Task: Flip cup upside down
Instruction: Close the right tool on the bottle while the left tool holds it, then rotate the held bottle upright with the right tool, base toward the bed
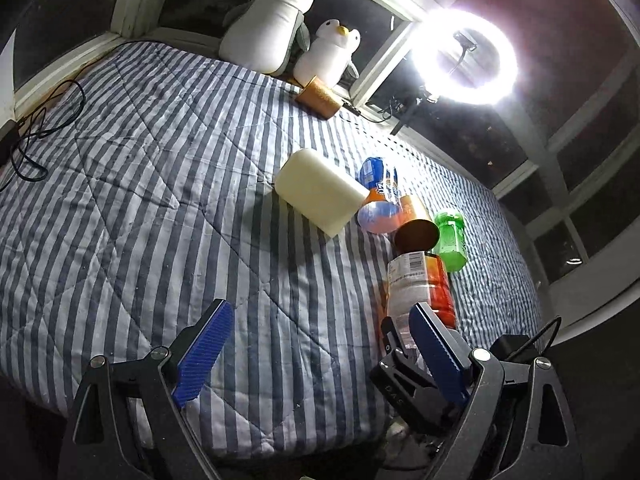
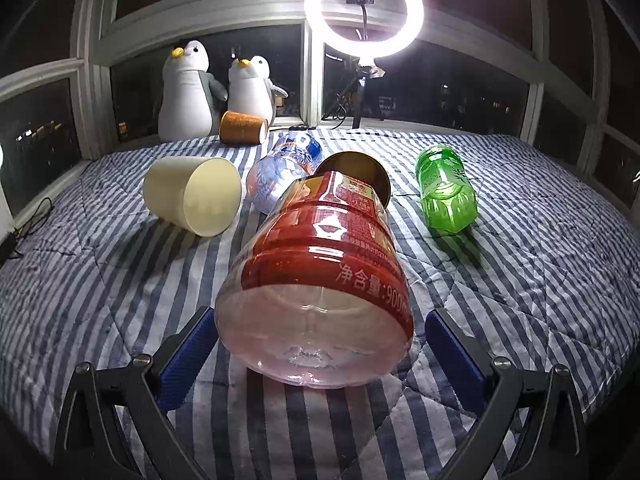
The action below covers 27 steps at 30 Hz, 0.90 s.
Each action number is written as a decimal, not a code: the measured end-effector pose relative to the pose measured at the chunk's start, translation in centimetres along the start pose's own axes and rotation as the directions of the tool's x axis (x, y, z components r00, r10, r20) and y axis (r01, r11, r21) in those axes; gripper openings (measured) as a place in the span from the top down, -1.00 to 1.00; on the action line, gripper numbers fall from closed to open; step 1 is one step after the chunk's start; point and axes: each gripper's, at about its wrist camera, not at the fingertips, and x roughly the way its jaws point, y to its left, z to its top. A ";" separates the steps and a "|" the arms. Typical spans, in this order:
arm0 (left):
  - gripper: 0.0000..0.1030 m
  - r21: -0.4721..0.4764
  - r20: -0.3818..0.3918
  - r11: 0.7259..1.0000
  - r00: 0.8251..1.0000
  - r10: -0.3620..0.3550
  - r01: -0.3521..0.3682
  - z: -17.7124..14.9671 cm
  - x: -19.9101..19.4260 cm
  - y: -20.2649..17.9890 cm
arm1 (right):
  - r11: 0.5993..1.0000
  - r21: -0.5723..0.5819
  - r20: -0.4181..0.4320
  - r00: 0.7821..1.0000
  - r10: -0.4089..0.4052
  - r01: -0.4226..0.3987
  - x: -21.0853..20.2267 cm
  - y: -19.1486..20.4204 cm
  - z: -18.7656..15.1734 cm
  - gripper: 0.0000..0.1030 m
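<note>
A cream cup (image 2: 192, 196) lies on its side on the striped bed, mouth toward the right wrist camera; it also shows in the left wrist view (image 1: 320, 192). A gold cup (image 2: 242, 127) lies on its side by the penguins, also seen in the left wrist view (image 1: 320, 98). A third brown cup (image 2: 356, 172) lies behind the red-labelled bottle (image 2: 320, 280). My right gripper (image 2: 320, 360) is open, its jaws on either side of that bottle's base without gripping it. My left gripper (image 1: 320, 352) is open and empty over the bed's near edge.
A blue-orange bottle (image 2: 286, 168) and a green bottle (image 2: 446, 188) lie on the bed. Two plush penguins (image 2: 188, 88) stand at the window. A ring light (image 2: 363, 10) shines behind. Cables (image 1: 36, 132) lie at the far left.
</note>
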 end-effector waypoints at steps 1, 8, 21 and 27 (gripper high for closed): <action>-0.79 -0.001 0.000 1.000 1.000 0.000 0.000 0.0 0.0 0.0 | 1.000 -0.001 0.003 1.000 0.000 0.000 0.0 0.0 0.0 -0.97; -0.79 -0.002 0.003 1.000 1.000 -0.011 0.011 0.2 0.3 -0.1 | 0.999 -0.028 -0.003 1.000 0.023 -0.023 -0.2 -0.1 0.2 -0.68; -0.79 0.043 0.020 0.998 0.998 -0.052 0.051 -0.7 0.2 -1.9 | 0.981 -0.139 -0.062 0.990 0.124 -0.132 -2.8 -2.5 2.9 -0.68; -0.79 0.065 0.015 0.996 0.998 -0.061 0.060 -1.5 -0.1 -2.5 | 0.976 -0.130 -0.079 0.983 0.164 -0.173 -2.8 -3.4 4.1 -0.67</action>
